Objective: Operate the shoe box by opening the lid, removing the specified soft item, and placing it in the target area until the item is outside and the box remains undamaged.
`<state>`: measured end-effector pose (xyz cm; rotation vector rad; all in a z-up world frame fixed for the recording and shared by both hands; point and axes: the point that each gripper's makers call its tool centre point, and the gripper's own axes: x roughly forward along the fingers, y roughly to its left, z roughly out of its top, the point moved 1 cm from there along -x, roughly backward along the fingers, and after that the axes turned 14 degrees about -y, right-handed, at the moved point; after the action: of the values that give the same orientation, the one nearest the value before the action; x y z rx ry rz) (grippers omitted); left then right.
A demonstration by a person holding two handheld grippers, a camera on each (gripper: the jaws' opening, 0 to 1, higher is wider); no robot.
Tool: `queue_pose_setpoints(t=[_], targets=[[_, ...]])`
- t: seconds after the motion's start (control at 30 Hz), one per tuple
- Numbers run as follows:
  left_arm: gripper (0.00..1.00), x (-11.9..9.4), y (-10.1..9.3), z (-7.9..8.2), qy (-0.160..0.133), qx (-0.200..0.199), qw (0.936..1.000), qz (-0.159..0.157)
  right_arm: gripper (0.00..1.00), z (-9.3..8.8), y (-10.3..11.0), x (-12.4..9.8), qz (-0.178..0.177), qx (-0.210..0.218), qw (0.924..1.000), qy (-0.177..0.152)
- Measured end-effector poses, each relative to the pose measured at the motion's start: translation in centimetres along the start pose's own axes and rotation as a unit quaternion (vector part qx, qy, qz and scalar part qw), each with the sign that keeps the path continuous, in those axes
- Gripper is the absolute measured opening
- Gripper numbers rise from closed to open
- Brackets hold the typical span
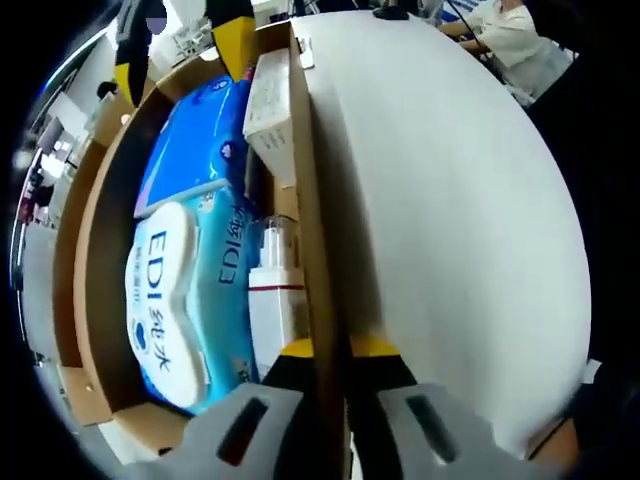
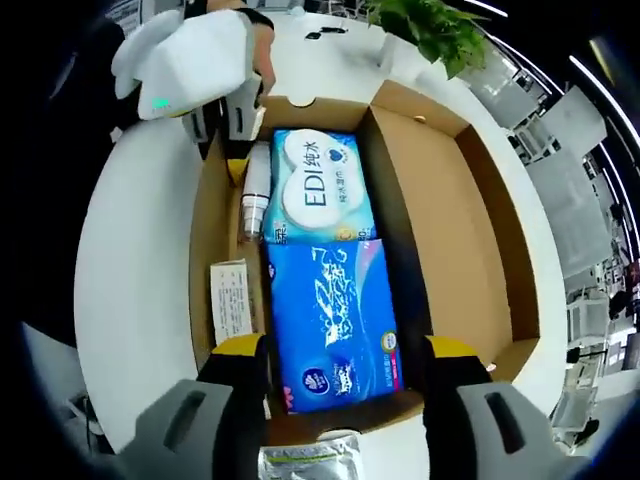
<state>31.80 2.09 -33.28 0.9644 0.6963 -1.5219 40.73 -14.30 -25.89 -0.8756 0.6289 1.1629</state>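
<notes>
The open cardboard shoe box lies on a white table, its lid folded back. Inside lie a blue soft tissue pack and a light-blue EDI wipes pack. My right gripper is open, with its yellow-tipped jaws straddling the near end of the blue pack. My left gripper is shut on the box's side wall, beside the EDI pack. The right gripper also shows over the blue pack at the box's far end.
A white bottle and a small white carton lie along the box wall beside the packs. A foil pouch sits on the table just outside the box's near end. A potted plant stands beyond the box. A person sits at the far table edge.
</notes>
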Motion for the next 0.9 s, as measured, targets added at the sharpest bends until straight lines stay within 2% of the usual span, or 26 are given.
queue_pose_setpoints(t=[0.27,0.43,0.63,0.9], targets=[[0.03,0.0,-0.1,0.0,0.001,-0.003,1.0,0.003,0.66,-0.5,0.7,1.7,0.03,-0.01,0.9994,0.015],[0.03,0.0,0.1,0.0,-0.001,-0.003,1.0,0.002,0.66,-0.9,0.6,2.2,0.034,-0.01,0.9991,0.025],[0.03,-0.1,0.1,0.1,-0.003,-0.003,1.0,0.001,0.67,-0.9,0.5,2.8,0.041,-0.007,0.9988,0.027],[0.03,0.0,0.3,0.0,-0.002,-0.003,1.0,0.002,0.66,-1.2,0.8,4.0,0.068,-0.007,0.9971,0.033]])
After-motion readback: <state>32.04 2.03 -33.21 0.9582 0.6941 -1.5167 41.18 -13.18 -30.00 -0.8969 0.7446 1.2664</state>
